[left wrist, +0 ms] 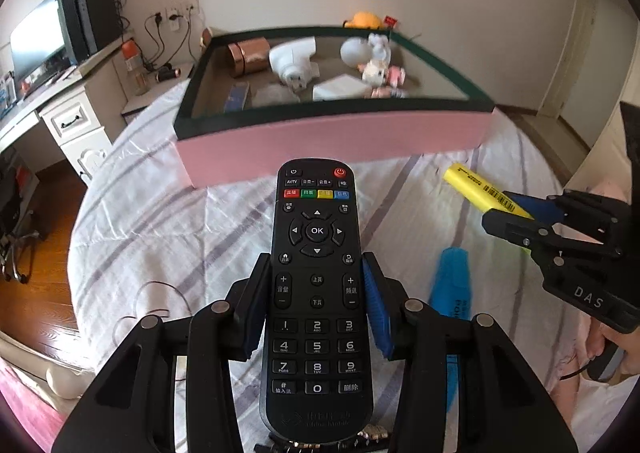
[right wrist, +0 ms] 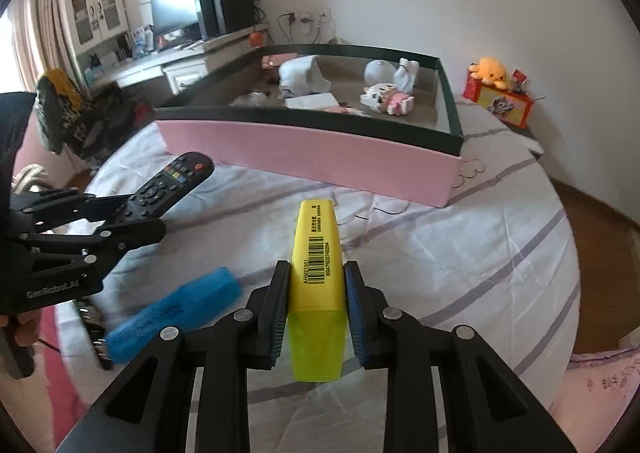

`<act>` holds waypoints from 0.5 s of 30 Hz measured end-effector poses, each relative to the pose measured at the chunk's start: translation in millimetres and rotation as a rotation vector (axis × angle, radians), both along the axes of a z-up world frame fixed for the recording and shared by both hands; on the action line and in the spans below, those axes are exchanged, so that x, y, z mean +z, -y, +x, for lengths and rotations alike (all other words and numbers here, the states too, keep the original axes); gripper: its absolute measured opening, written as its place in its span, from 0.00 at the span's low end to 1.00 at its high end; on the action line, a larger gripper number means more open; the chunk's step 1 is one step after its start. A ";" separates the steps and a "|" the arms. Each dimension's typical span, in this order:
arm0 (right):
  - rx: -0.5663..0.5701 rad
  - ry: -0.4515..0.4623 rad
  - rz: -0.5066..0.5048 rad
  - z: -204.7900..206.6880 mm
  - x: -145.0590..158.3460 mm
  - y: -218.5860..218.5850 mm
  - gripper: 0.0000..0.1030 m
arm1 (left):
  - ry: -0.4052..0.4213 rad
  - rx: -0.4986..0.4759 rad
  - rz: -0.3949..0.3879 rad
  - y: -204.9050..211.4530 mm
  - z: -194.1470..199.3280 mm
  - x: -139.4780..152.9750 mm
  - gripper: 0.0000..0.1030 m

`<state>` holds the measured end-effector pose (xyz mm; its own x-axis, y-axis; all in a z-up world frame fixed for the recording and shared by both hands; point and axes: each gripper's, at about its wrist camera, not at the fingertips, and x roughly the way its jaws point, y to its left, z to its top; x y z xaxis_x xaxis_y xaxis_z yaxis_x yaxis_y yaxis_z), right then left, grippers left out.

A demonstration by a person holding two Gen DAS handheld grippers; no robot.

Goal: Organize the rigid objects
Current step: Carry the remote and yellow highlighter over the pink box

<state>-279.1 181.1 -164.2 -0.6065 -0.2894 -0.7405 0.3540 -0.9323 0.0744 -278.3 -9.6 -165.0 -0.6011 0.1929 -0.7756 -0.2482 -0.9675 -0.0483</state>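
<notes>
Your left gripper [left wrist: 318, 293] clamps a glossy black remote [left wrist: 317, 277] at centre frame. Your right gripper [right wrist: 318, 305] pinches a smooth yellow highlighter [right wrist: 318, 253], its translucent cap nearest you. 1 blue highlighter [right wrist: 176, 313] lies blurred on the creased striped sheet [right wrist: 460, 253]. The pink-walled tray [right wrist: 320, 157] holds several blurred items.

A bed [right wrist: 460, 253] with a striped white sheet carries a pink box [right wrist: 320, 157] and a blue highlighter [right wrist: 176, 311].
</notes>
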 end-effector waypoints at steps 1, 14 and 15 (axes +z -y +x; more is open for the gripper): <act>-0.001 -0.014 -0.005 1.2 4.5 -0.2 0.26 | -0.009 -0.002 0.005 0.9 1.3 3.9 0.43; 0.013 -0.096 0.002 -1.2 45.7 5.2 0.26 | -0.091 -0.010 -0.003 5.7 -5.8 48.2 0.43; 0.011 -0.106 0.004 -2.0 49.3 4.9 0.26 | -0.095 -0.013 -0.005 6.0 -7.5 51.8 0.43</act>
